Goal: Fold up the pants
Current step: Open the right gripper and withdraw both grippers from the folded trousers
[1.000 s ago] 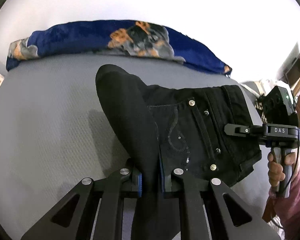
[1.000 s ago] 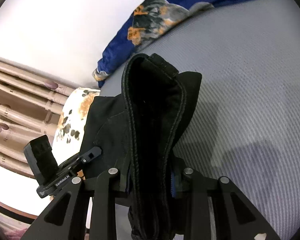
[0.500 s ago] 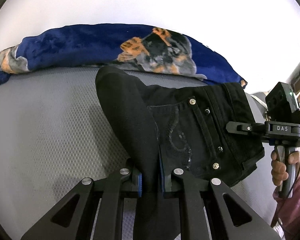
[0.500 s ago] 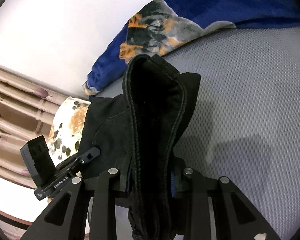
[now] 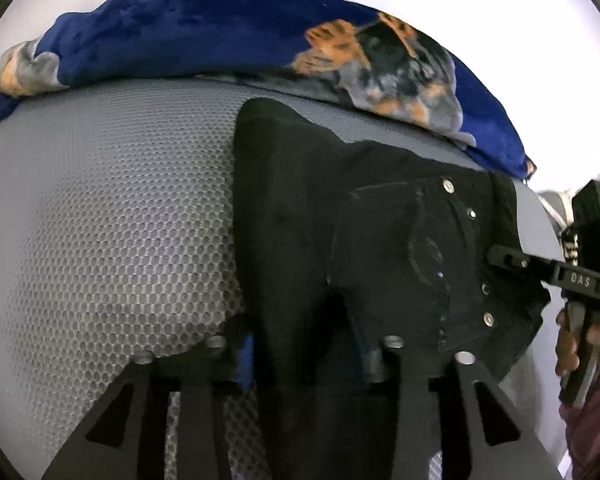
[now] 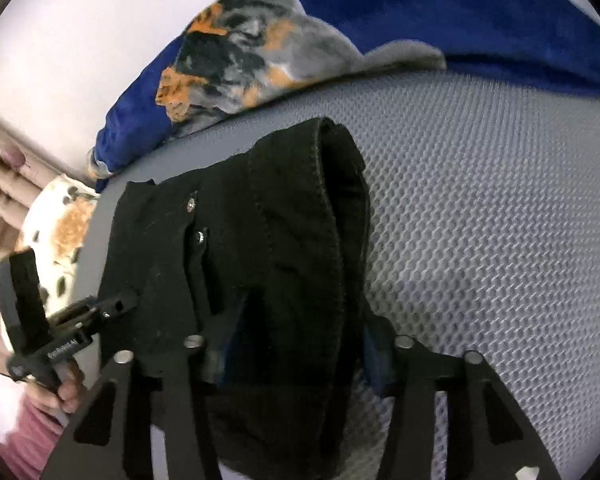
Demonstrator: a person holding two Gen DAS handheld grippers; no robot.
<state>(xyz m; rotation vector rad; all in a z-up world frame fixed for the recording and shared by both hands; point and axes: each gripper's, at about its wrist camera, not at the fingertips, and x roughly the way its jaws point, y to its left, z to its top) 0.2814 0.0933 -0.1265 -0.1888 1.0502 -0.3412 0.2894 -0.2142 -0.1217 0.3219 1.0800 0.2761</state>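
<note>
Black denim pants [image 5: 380, 248], folded into a thick bundle with metal rivets showing, lie on the grey honeycomb-mesh mattress cover [image 5: 112, 220], near a blue plush blanket with an orange and grey print [image 5: 220, 28] along the far edge. The left gripper [image 5: 306, 354] jaws are opening, with a fold of the pants between them and gaps at both pads. The right gripper [image 6: 296, 354] jaws are likewise opening around the bundle's right end, pads clear of the cloth
</note>
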